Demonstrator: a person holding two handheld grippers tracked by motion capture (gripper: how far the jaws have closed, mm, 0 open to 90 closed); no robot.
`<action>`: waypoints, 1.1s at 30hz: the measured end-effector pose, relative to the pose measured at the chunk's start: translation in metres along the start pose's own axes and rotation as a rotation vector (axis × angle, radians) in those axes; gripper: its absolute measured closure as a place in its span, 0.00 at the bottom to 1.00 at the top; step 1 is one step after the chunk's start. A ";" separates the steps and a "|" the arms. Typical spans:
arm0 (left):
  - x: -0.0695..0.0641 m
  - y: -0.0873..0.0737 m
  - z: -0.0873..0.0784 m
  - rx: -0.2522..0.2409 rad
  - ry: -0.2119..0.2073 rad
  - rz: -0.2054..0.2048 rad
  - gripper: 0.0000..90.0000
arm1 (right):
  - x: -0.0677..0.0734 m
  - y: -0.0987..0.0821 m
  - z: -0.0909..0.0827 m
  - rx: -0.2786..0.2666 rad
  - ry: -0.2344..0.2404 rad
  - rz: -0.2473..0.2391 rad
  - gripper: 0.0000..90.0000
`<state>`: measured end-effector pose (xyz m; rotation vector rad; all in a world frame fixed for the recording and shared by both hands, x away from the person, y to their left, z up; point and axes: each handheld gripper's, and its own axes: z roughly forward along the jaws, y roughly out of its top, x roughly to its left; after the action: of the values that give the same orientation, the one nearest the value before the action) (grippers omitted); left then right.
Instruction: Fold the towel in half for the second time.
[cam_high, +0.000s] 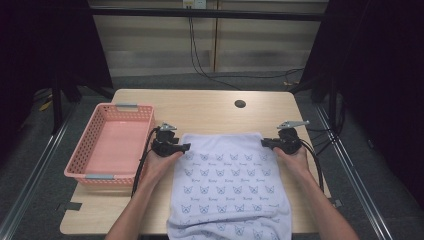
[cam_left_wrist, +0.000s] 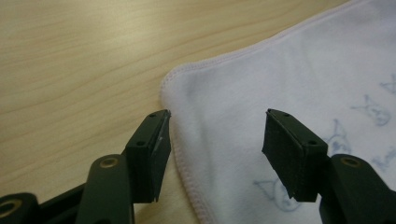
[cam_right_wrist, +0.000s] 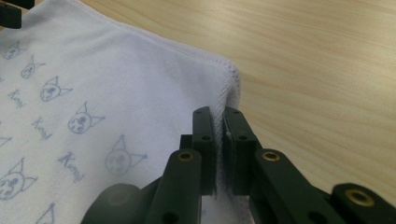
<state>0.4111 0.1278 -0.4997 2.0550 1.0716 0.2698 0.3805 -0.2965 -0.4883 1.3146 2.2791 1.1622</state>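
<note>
High view: white towel (cam_high: 227, 187) printed with small cat faces, spread flat on wooden table (cam_high: 210, 107), long axis running from the far side toward the person, near end hanging over the table's near edge, far edge square to the table's sides. Pink basket (cam_high: 92, 135) with grey handles just left of the towel, apart from it, on the table's left part. Dark round hole (cam_high: 240, 104) in the tabletop beyond the towel's far edge. Black cables (cam_high: 200, 60) on the floor behind the table. Nothing between grippers and cloth.

Left gripper (cam_high: 176, 148) at the towel's far left corner, held in the left hand (cam_high: 161, 162). Left gripper view: jaws apart, straddling the corner of the towel (cam_left_wrist: 289, 84), one pad (cam_left_wrist: 152, 154) over the bare table (cam_left_wrist: 70, 70) just outside the pink-stitched hem, the other pad (cam_left_wrist: 287, 154) above the cloth; no pressure on the fabric visible.

Right gripper (cam_high: 270, 142) at the far right corner, held in the right hand (cam_high: 295, 159). Right gripper view: jaws together, clamped on the hemmed corner of the towel (cam_right_wrist: 116, 84), a fold of cloth pinched upright between the pads (cam_right_wrist: 204, 140), wood grain of the table (cam_right_wrist: 317, 60) beside it.
</note>
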 end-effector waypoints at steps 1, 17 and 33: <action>0.001 0.000 0.002 0.002 0.023 -0.001 0.46 | 0.000 0.000 0.001 0.004 0.002 0.000 0.94; -0.010 0.011 0.002 -0.019 -0.148 -0.023 0.96 | -0.003 0.006 -0.010 -0.059 0.043 0.044 0.94; 0.003 0.064 -0.070 -0.233 -0.156 -0.007 0.96 | -0.011 0.048 -0.062 -0.215 0.066 0.050 0.94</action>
<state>0.4156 0.1468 -0.4071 1.8317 0.9076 0.2165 0.3806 -0.3240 -0.4138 1.2746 2.1048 1.4428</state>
